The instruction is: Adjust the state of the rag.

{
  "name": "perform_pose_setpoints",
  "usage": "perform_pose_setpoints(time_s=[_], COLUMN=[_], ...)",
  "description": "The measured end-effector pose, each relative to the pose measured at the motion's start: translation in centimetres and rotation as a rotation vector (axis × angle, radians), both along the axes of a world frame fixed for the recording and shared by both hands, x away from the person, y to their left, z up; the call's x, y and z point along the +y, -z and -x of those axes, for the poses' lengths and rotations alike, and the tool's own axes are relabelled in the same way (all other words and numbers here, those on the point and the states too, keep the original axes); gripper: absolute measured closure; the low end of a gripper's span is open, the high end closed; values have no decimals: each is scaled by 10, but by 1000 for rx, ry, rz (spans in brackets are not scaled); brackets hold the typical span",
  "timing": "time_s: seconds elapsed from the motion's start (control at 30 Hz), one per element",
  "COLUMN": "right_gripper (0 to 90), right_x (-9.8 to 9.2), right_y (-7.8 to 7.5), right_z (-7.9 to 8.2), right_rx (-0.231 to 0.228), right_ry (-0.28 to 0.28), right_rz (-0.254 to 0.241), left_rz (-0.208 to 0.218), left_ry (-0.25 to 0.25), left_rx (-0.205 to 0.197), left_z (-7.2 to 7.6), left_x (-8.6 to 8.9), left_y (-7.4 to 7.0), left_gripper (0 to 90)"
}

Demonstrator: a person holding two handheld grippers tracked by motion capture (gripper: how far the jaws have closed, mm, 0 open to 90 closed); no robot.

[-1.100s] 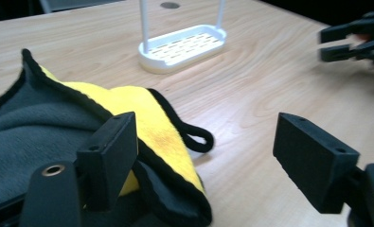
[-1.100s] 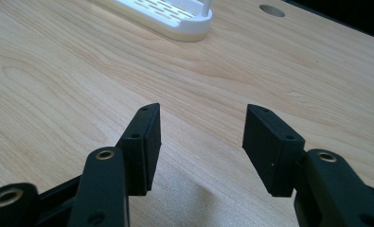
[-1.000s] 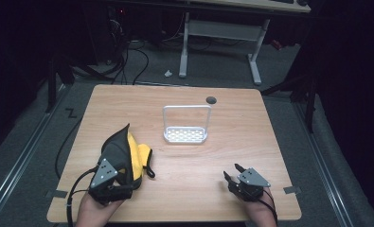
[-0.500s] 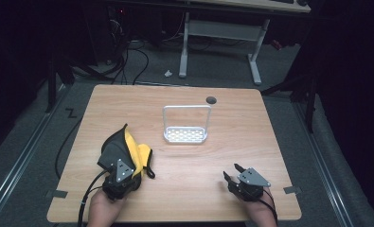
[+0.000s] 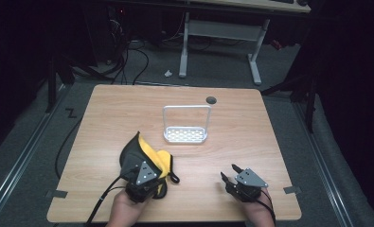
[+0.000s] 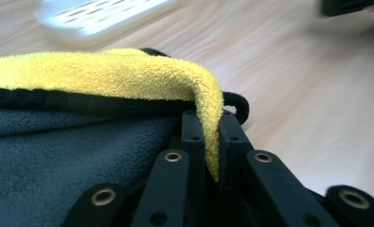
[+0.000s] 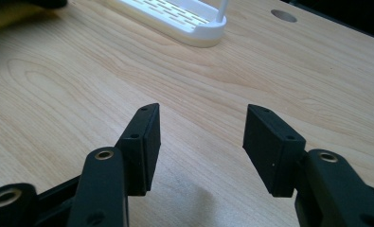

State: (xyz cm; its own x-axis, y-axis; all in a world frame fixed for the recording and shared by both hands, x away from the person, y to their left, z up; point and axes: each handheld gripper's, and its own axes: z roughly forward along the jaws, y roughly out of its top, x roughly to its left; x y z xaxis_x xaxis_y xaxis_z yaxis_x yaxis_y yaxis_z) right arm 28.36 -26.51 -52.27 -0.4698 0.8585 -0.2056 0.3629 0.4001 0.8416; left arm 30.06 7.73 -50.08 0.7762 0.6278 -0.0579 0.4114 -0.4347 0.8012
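Left gripper (image 6: 207, 142) jaws just closed, pinching the yellow-black cloth's (image 5: 151, 158) edge. Right gripper (image 7: 199, 137) jaws wide, empty, over bare tabletop (image 5: 251, 137); white rack (image 5: 185, 135) well apart.

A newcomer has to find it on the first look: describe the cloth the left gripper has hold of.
On the wooden table, look at the near left part, in front of the white rack at the middle. There lies a fluffy cloth, yellow on one side and dark grey on the other with a black edge, its yellow edge pinched by the left gripper. It is the table's one soft, coloured thing.
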Motion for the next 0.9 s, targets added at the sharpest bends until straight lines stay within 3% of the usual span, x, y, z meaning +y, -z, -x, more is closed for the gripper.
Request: perform_pose_setpoints(time_s=[0.1,0.2,0.33,0.43,0.53,0.63,0.7,0.83,0.9], right_gripper=[469,467,449,440,437,440,446,469,480], right_x=[3,7,27,46,69,92,108,135,140], right_y=[-1,-2,-6,-9,-12,-13,-11,-4,-1], right_z=[2,3,6,9,11,14,14,9,6], right_rx=[7,10,19,24,31,52,77,106,120], right_ry=[-6,-17,-57,-101,-146,-194,-229,-258,-257], right_rz=[-14,-22,-40,-59,-71,-83,-81,-22,-14], left_rz=[20,50,110,157,136,170,156,154,156], left_ry=[38,36,20,-16,-45,-62,-62,-59,-60], left_rx=[-1,-5,16,4,-8,4,4,-9,-12], left_z=[7,11,15,18,15,13,12,14,14], left_x=[-7,-2,28,45,54,62,61,61,61], left_y=[-2,-4,-9,-5,-3,-2,-1,-2,-3], left_gripper=[822,808,789,786,814,821,821,821,821])
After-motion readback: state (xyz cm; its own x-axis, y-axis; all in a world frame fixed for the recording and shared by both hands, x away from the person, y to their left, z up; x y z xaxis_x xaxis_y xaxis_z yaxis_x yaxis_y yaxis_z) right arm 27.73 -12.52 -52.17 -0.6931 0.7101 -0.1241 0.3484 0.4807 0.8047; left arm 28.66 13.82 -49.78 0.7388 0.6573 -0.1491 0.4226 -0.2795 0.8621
